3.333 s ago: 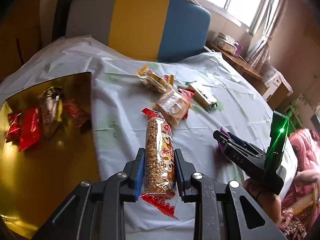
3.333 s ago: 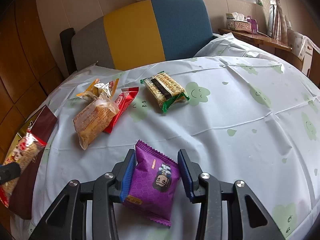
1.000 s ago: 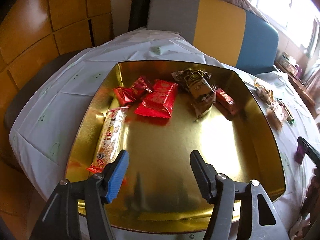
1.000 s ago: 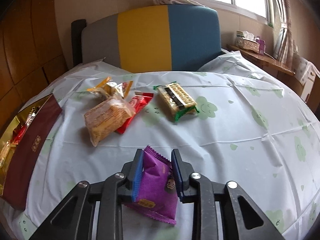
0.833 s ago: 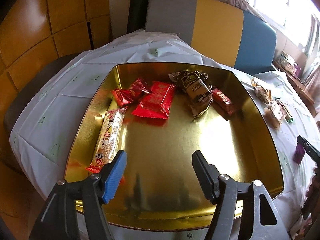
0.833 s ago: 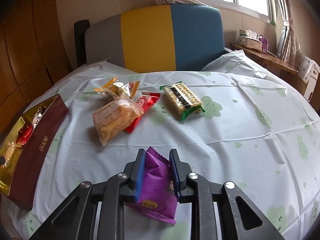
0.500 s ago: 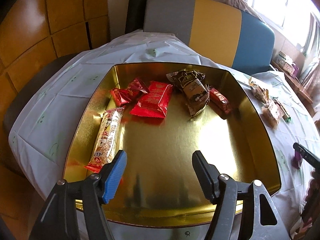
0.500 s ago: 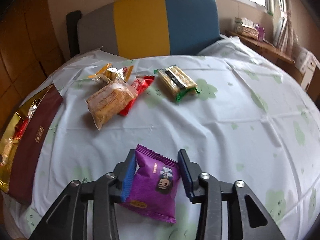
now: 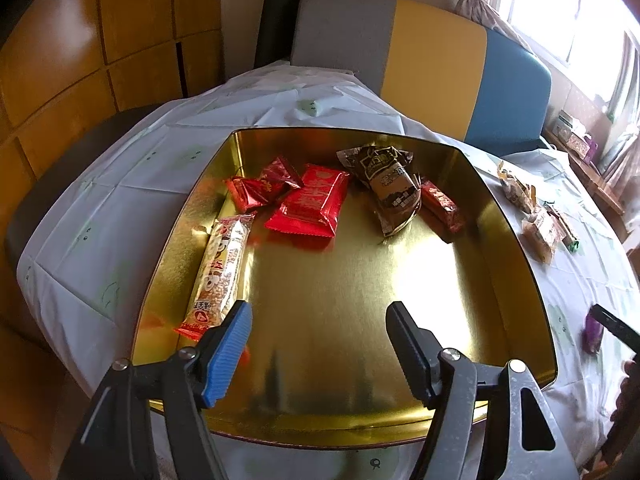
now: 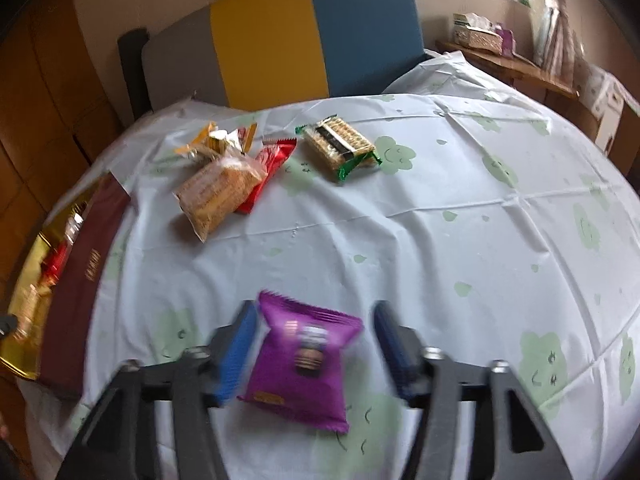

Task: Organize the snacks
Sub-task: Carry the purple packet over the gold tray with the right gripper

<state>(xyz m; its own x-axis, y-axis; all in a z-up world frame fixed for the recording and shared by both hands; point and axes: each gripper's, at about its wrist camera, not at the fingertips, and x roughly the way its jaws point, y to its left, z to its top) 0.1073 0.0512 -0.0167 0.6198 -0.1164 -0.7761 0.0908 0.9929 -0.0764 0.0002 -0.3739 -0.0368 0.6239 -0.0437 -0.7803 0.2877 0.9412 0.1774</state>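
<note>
Currently: left gripper (image 9: pixel 318 318) spread wide, holding nothing, above gold tray (image 9: pixel 502 220). Peanut bar (image 9: pixel 219 270) lies inside tray by its left wall. Right gripper (image 10: pixel 314 332) spread wide around purple packet (image 10: pixel 306 360), pads clear of it; packet rests on tablecloth (image 10: pixel 440 240).

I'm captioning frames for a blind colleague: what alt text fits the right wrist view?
The open right gripper straddles a purple snack packet lying on a white tablecloth with green prints. Farther back lie more wrapped snacks, including a green-edged cracker pack; a gold tray sits at left.
</note>
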